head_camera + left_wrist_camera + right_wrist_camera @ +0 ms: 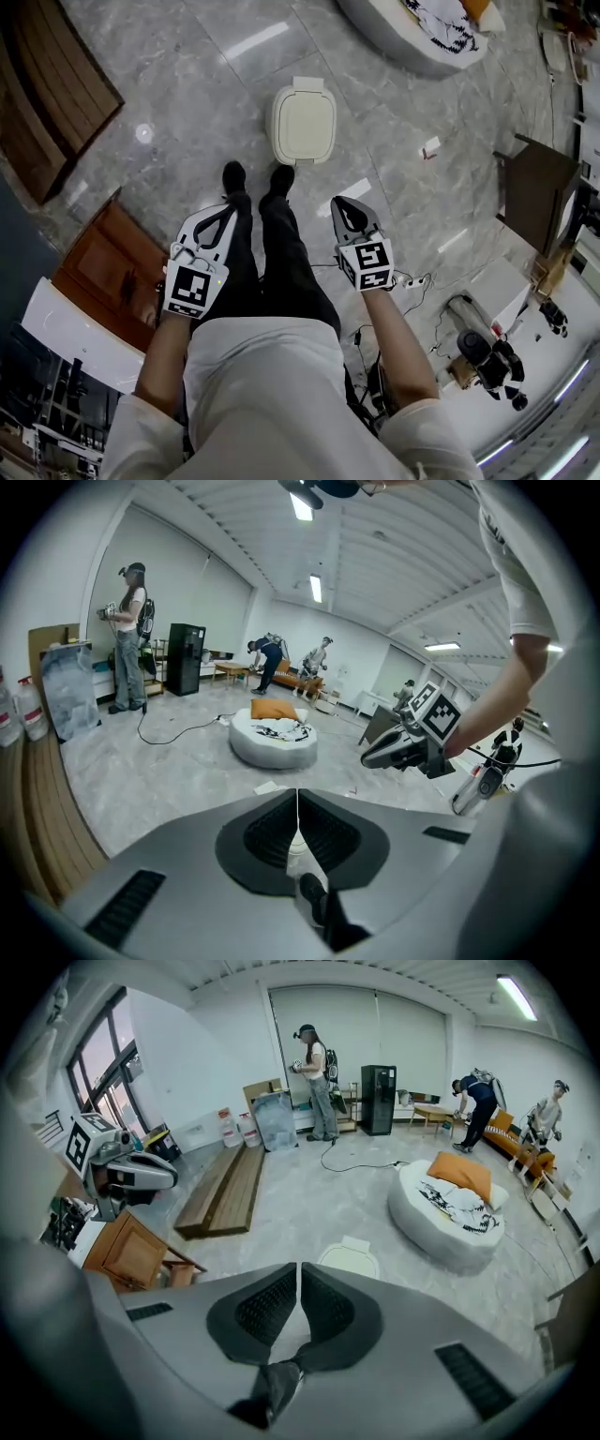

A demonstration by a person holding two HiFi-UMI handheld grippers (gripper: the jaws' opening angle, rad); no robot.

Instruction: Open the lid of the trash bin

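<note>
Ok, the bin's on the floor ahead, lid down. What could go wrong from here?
1. The left hand-held gripper and right hand-held gripper are both shut and empty; arriving like that, they may knock the lid rather than catch it.
2. The bin stands free on a glossy floor; lifting unsteadied could slide it.
3. Cables lie to the right; a step could snag.

No word, brand, number or sign is readable here; the only printed marks are the square black-and-white markers on the left gripper (231, 210) and the right gripper (339, 202).
</note>
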